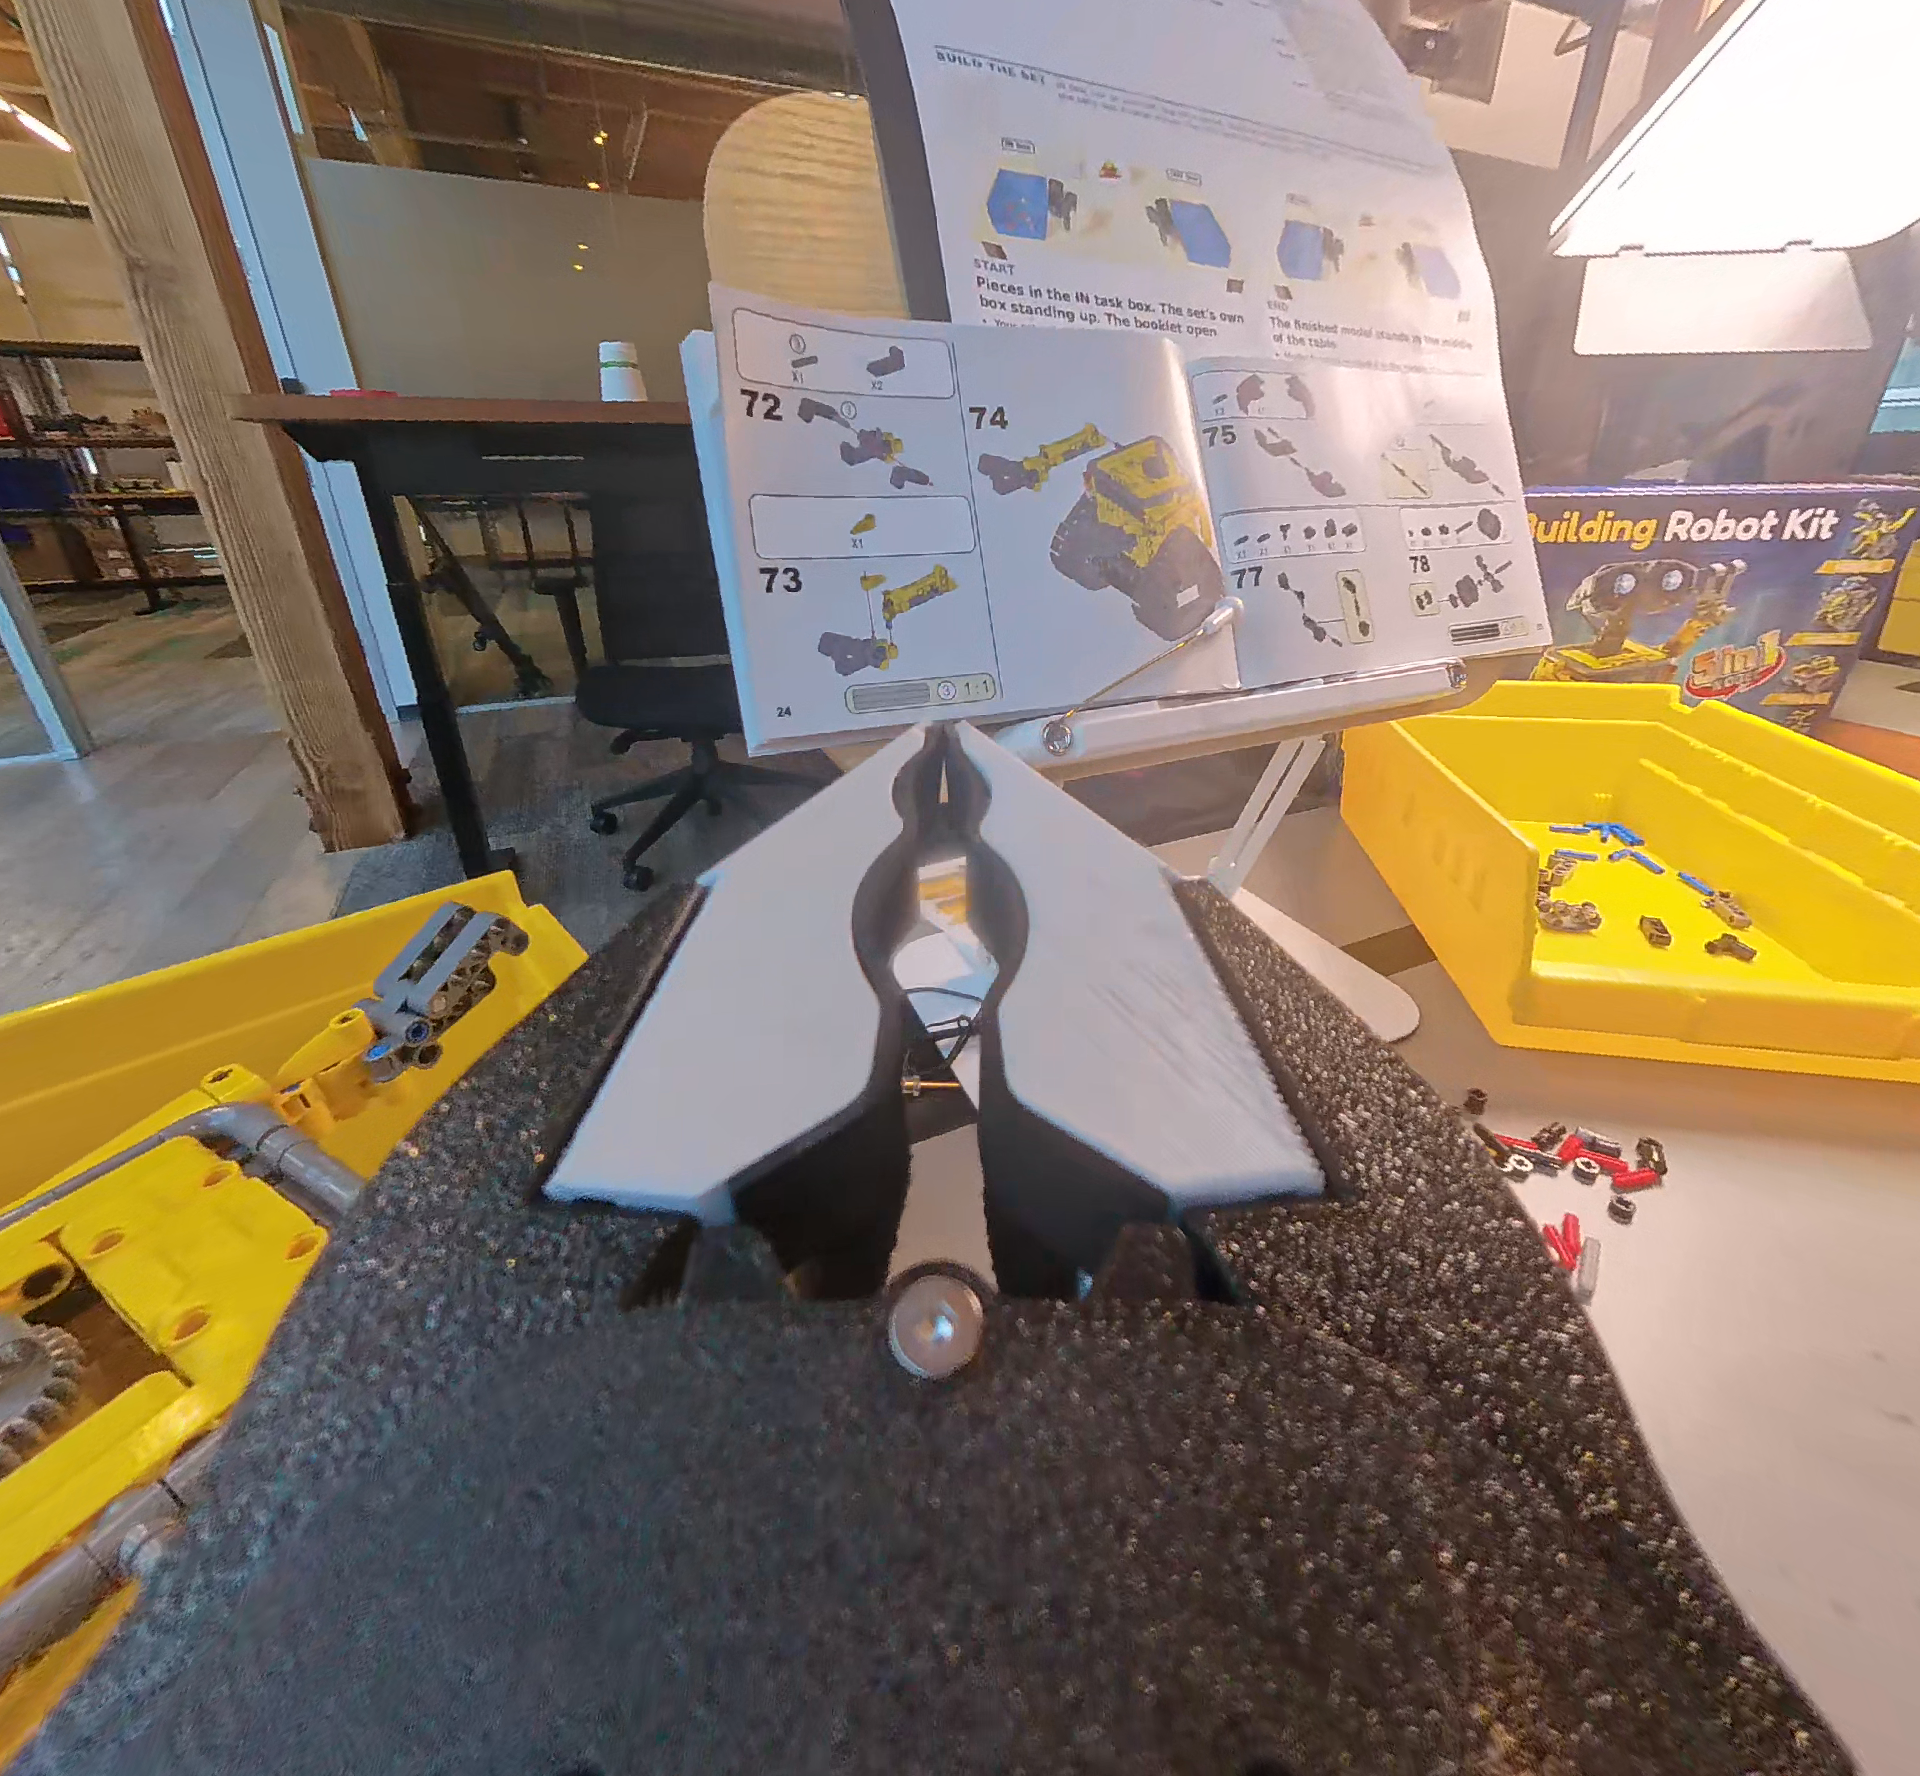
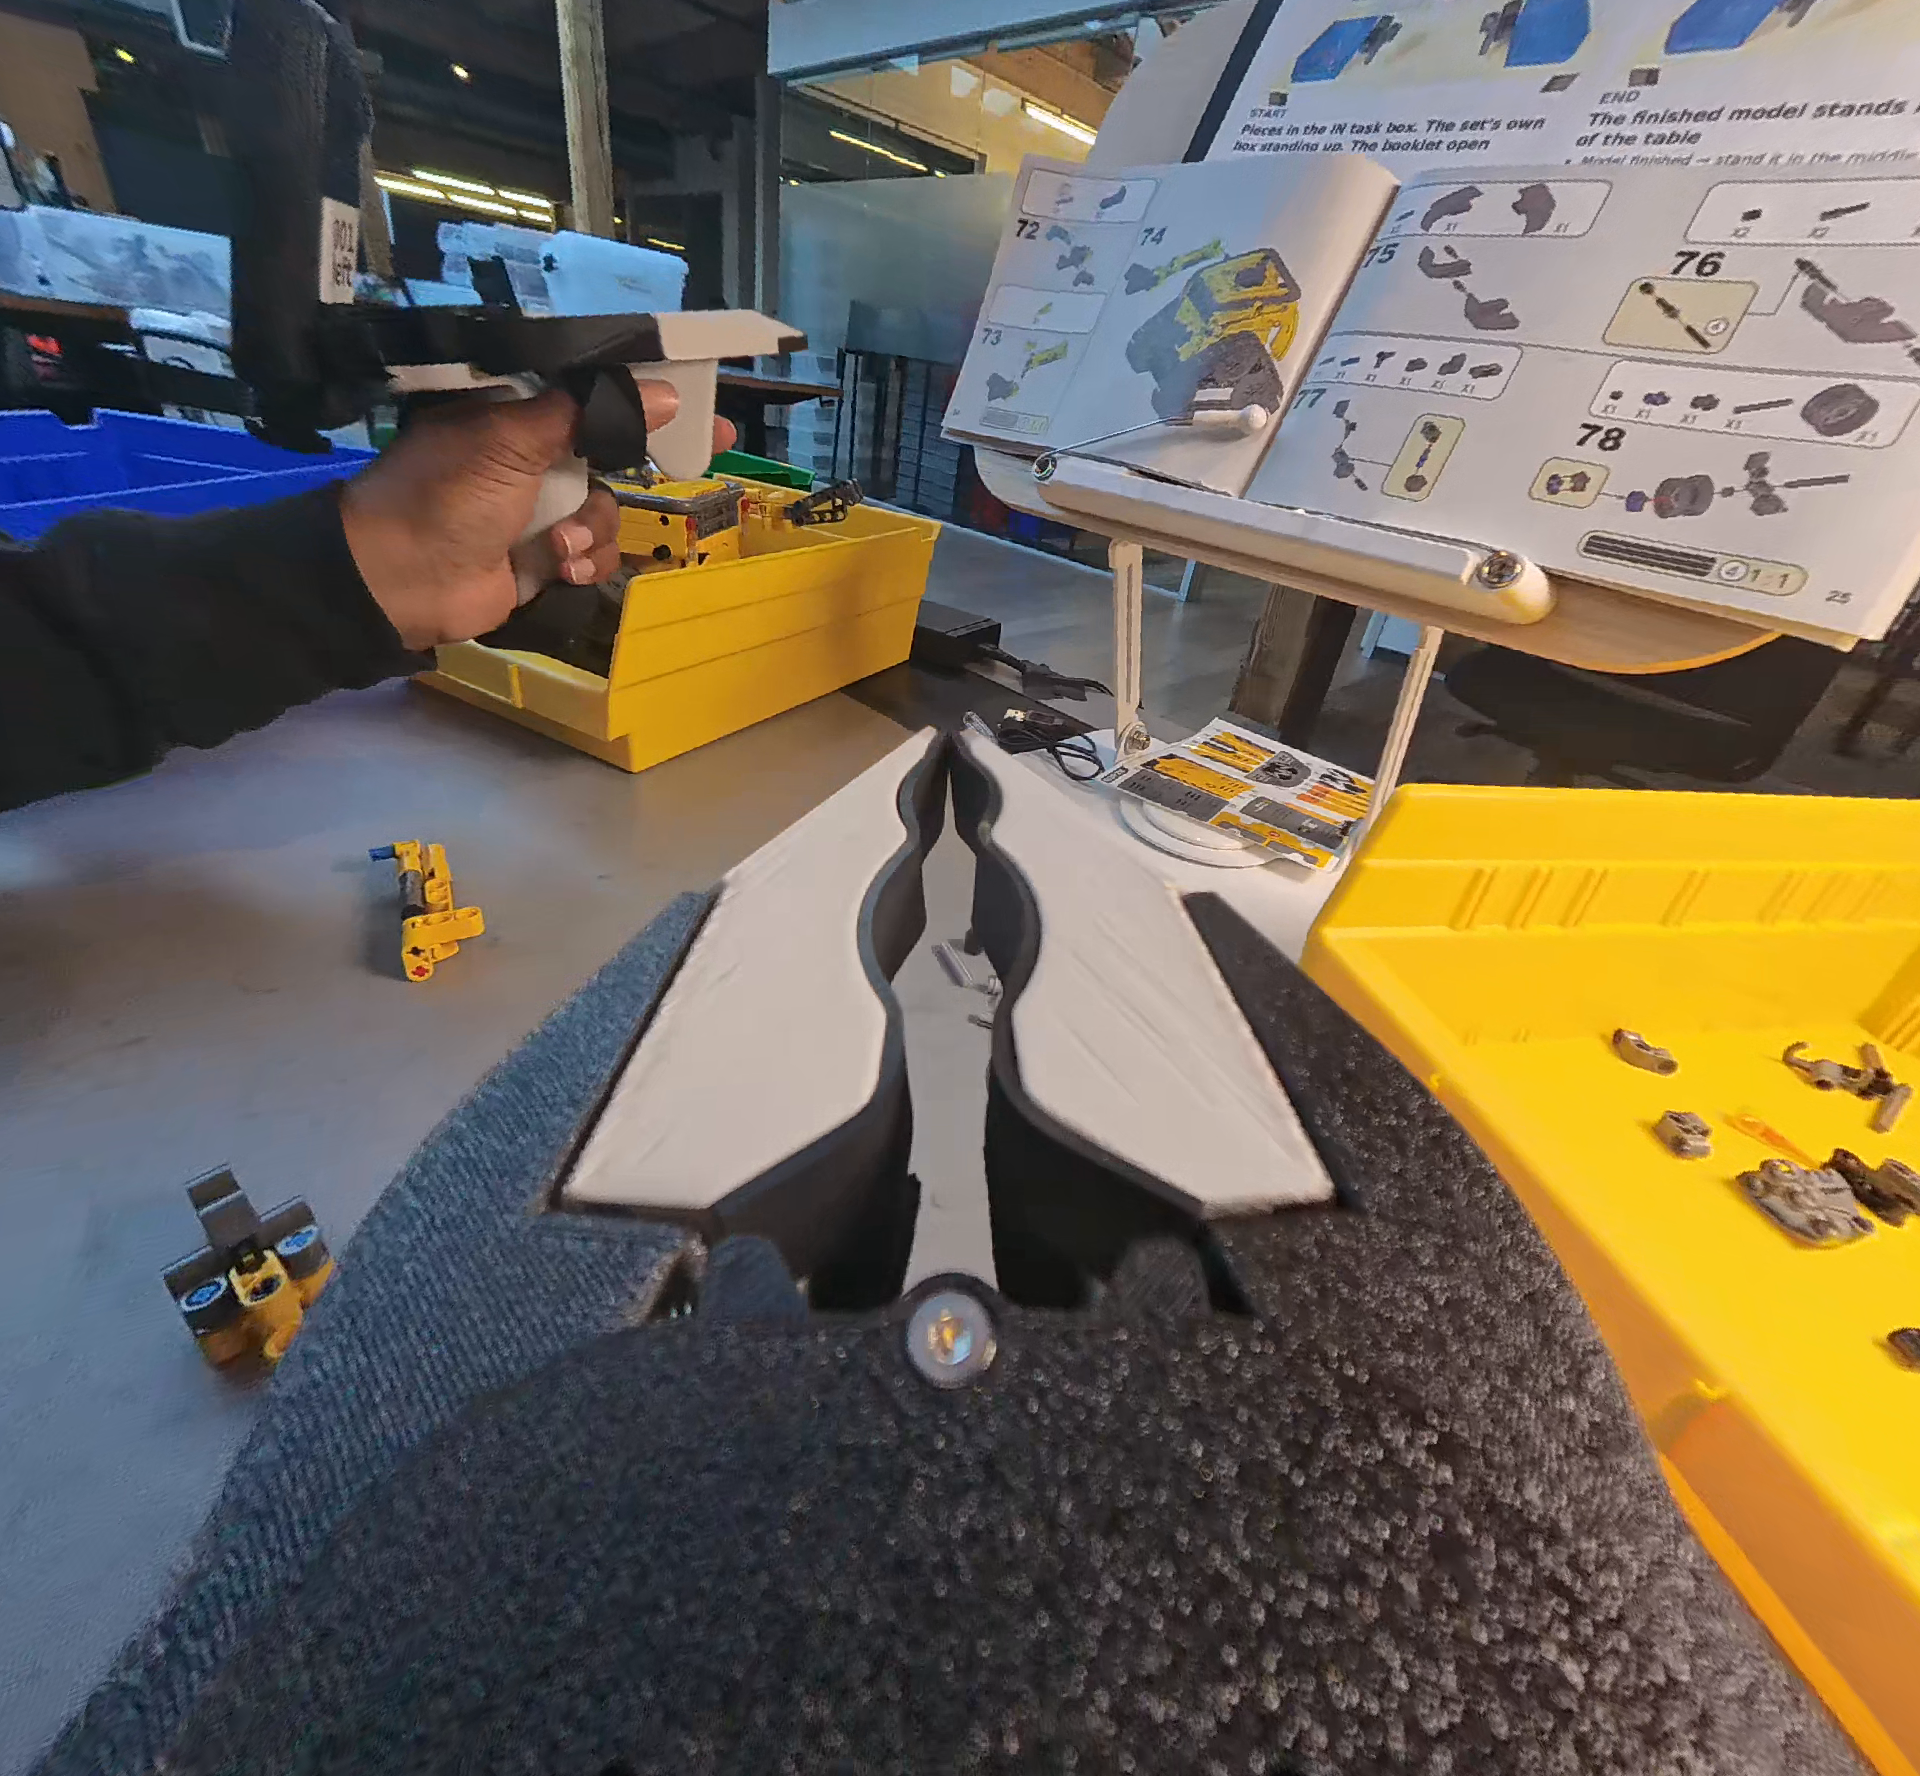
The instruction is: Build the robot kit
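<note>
1. Left wrist view — black padding fills the foreground, and beyond it the left gripper (image 1: 943, 739) has its fingertips pressed together with nothing between them. It hangs in the air in front of the open booklet (image 1: 1091, 521) on its white stand (image 1: 1236, 718).
2. Close by at the lower left sits a partly built yellow model (image 1: 197, 1196) inside a yellow bin (image 1: 156, 1009); this is the thing nearest that gripper, which does not touch it.
3. To the right, a second yellow bin (image 1: 1455, 853) holds scattered blue and dark small parts (image 1: 1621, 885). Loose red and black pins (image 1: 1558, 1165) lie on the table (image 1: 1766, 1363) in front of it, and a printed kit box (image 1: 1714, 583) stands behind.
4. Right wrist view — again the black padding comes first, then the right gripper (image 2: 948, 750), its tips meeting and holding nothing, above the table.
5. Nearest on its right is the parts bin (image 2: 1558, 895), with grey pieces (image 2: 1808, 1196) on its floor. A sticker sheet (image 2: 1236, 791) and a thin black cable (image 2: 1039, 739) lie by the stand's base.
6. Two small yellow sub-assemblies rest on the table to the left, one long (image 2: 426, 905) and one squat (image 2: 249, 1290), well apart from each other.
7. Farther left a hand (image 2: 468, 521) holds the other gripper over the bin with the model.
8. Judgement: any pick from the parts bin would call for opening the fingers fully first and coming straight down on one piece, since the pieces lie close together.
</note>
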`<state>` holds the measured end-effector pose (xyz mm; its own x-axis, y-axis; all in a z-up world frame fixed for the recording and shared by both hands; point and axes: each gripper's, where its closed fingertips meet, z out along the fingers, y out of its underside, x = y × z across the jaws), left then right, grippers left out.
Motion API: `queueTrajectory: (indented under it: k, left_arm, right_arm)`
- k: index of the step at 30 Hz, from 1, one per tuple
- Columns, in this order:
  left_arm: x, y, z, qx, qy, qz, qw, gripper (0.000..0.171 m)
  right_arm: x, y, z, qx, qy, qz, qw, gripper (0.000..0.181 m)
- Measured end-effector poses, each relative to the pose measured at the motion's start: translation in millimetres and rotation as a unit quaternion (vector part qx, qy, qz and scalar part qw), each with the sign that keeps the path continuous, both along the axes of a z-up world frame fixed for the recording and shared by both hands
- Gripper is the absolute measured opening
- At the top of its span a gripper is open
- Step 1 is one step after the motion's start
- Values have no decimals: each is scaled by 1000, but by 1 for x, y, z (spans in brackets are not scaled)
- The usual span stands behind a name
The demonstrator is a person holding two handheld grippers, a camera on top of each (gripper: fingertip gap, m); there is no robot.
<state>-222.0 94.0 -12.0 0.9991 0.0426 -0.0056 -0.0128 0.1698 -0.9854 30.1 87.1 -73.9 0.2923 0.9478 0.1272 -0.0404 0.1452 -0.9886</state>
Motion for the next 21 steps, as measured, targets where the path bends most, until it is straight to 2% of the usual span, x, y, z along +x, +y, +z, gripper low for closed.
queueTrajectory:
  k: [3,6,12,15,21]
  left_arm:
    - [-5,5,7,5,4,14,1000,4]
    - [-16,19,29,17,18,36,999,5]
    - [-45,74,72,18,26,65,997,3]
    - [-53,98,76,0,28,70,997,2]
    - [-43,119,70,-24,40,60,997,1]
  right_arm:
    - [-1,0,-1,1,1,0,1000,0]
    - [-4,-4,-5,-7,0,9,1000,0]
    - [-7,-7,-12,-3,-18,13,1000,5]
    - [-6,-5,-13,-1,-23,9,1000,7]
    - [-7,-4,-18,-14,-30,17,999,8]
